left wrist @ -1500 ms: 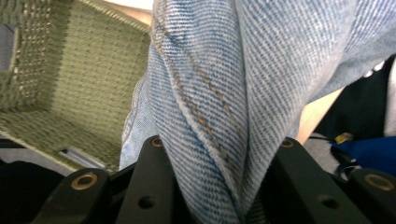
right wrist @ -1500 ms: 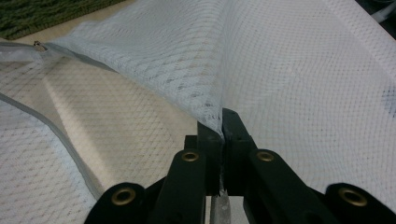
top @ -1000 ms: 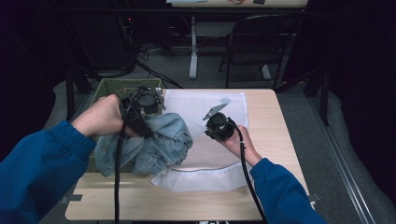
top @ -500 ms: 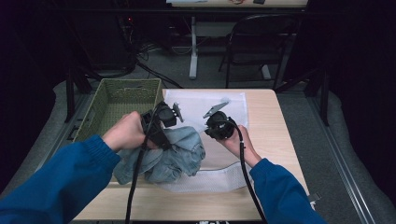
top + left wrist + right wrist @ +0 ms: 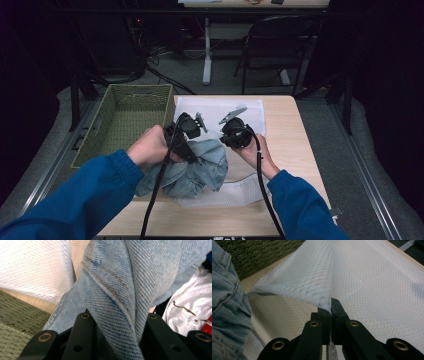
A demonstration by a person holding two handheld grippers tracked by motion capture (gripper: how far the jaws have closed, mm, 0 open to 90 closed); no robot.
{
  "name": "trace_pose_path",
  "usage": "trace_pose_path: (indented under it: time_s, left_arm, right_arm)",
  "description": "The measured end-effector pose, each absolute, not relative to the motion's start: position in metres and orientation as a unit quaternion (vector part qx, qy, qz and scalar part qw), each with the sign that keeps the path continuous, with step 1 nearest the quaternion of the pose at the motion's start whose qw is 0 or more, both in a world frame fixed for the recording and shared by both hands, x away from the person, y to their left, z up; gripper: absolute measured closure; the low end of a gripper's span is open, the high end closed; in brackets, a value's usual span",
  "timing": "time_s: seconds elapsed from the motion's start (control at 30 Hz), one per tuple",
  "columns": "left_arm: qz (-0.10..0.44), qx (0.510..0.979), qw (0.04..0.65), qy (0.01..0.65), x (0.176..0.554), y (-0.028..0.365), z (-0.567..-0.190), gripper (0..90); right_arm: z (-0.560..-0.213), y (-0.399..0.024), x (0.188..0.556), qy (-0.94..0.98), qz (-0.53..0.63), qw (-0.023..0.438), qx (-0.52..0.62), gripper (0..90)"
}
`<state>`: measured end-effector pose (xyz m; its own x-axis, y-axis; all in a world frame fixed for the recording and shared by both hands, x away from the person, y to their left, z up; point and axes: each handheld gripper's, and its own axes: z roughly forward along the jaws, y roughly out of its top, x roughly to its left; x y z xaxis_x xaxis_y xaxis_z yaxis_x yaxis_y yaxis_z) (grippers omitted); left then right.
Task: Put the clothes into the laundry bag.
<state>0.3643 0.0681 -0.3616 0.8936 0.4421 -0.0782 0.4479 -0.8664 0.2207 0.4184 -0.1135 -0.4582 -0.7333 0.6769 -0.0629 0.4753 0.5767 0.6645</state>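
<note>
L gripper (image 5: pixel 192 131) w/ jeans (image 5: pixel 195 170) now lower, off basket (image 5: pixel 125 125); R gripper (image 5: pixel 231 125) unmoved.

1. Left gripper (image 5: pixel 186 134) held in the left hand (image 5: pixel 150 147) near table centre, nose aimed toward one o'clock and tipped down; jaws clamped on a thick fold of denim (image 5: pixel 120 297), standing apart by the cloth's bulk.
2. Left forearm (image 5: pixel 75 200) in a blue sleeve, entering from seven o'clock, wrist bent inward.
3. Right gripper (image 5: pixel 235 132) held in the right hand (image 5: pixel 257 152), just beside the left one at its three o'clock; jaws pressed together, pinching a raised edge of white mesh (image 5: pixel 329 285).
4. Right forearm (image 5: pixel 300 210), blue-sleeved, entering from five o'clock.
5. Cables trailing back from both grippers toward six o'clock.
</note>
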Motion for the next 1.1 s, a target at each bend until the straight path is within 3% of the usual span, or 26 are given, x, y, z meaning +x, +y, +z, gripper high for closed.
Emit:
trace_pose_path:
  time_s: [0.43,1.1]
  left_arm:
    - [-0.026,0.964,0.155,0.214,0.361,0.056,-0.353,73.5]
    - [-0.049,0.954,0.114,0.272,0.397,0.037,-0.428,73.5]
  right_arm:
    - [-0.459,-0.119,0.422,0.869,0.327,0.155,0.338,88.6]
    - [-0.450,-0.116,0.416,0.865,0.326,0.152,0.349,88.5]
